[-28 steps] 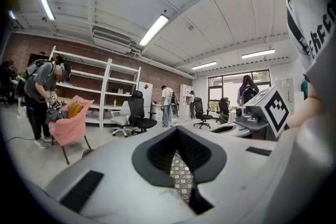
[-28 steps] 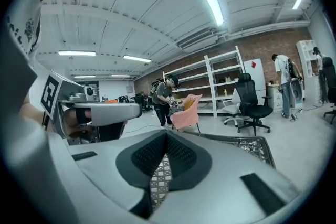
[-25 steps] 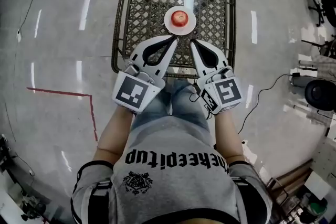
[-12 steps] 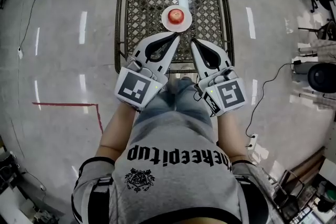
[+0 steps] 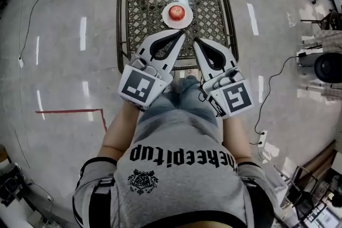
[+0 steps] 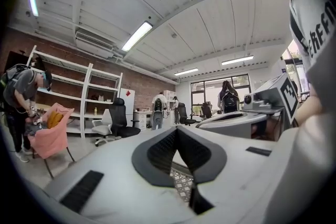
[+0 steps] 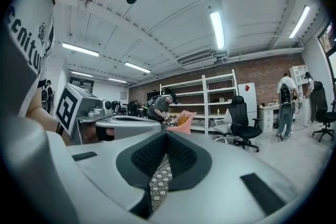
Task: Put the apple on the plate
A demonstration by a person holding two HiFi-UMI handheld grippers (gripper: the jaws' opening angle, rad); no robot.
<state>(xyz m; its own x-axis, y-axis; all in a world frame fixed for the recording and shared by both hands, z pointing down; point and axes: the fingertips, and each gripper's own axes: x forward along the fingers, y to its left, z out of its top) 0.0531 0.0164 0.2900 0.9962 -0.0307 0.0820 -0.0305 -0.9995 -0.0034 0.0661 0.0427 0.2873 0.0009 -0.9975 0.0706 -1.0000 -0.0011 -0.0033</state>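
— Where's the apple?
— The red apple (image 5: 177, 10) sits on the small white plate (image 5: 187, 20), about the middle of the woven table (image 5: 140, 4).
— And the 2 grippers?
— The left gripper (image 5: 181, 35) and right gripper (image 5: 196, 41) hang side by side over the table's near edge. Their tips are short of the plate. Each has its jaws pressed together and holds nothing.

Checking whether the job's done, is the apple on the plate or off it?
On it: the apple sits in the middle of the white plate.

White shelving (image 7: 205, 96) stands against a brick wall (image 7: 265, 73).
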